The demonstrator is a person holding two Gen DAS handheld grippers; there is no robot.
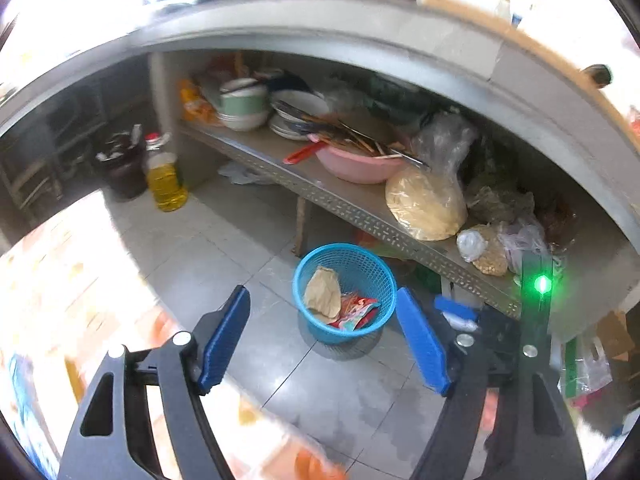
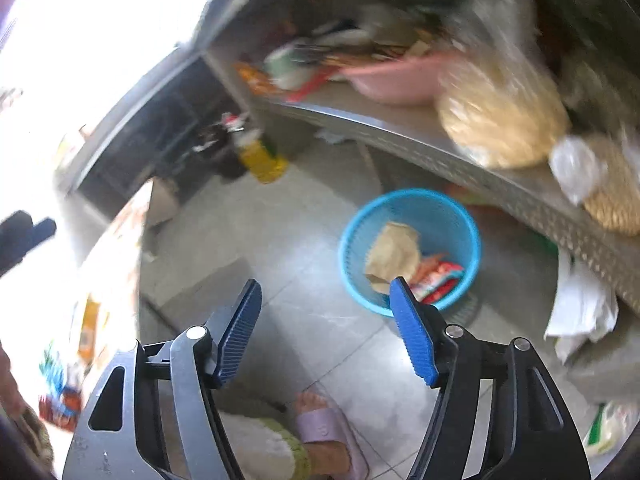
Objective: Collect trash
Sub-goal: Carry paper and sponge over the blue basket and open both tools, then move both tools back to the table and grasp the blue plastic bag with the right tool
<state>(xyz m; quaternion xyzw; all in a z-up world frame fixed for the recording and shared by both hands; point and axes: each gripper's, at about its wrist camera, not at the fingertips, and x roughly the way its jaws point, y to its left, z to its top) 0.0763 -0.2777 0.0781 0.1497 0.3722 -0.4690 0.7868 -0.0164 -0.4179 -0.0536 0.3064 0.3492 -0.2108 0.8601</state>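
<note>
Left wrist view: left hand-held gripper (image 1: 322,312) spread wide, blue pads (image 1: 224,340) apart, nothing between them. Up in the air over the gray tile floor (image 1: 248,248). Straight ahead and below, a blue basket (image 1: 320,332) standing upright on the floor, just in front of a metal shelf (image 1: 360,208). Inside the basket: a crumpled brown paper bag (image 1: 323,292) and a red snack wrapper (image 1: 356,312), touching each other. On the shelf: a pink bowl (image 1: 356,166) full of chopsticks, stacked plates (image 1: 292,114), a bag of yellow food (image 1: 426,204). Farther back on the floor, a bottle of yellow oil (image 1: 165,178) just beside a dark bin (image 1: 125,170). At the right edge, part of the right hand-held gripper with a green light (image 1: 542,285).

Right wrist view, a bit blurry: right hand-held gripper (image 2: 324,296) also spread wide and holding nothing. Same blue basket (image 2: 352,280) ahead and to the right, with the brown paper bag (image 2: 394,254) and the red snack wrapper (image 2: 438,276) in it. Right blue pad (image 2: 414,332) in front of the basket's near rim. Near the bottom, a foot in a purple slipper (image 2: 324,428) on the floor. White crumpled paper (image 2: 580,312) lying at the right, under the shelf (image 2: 440,144).
</note>
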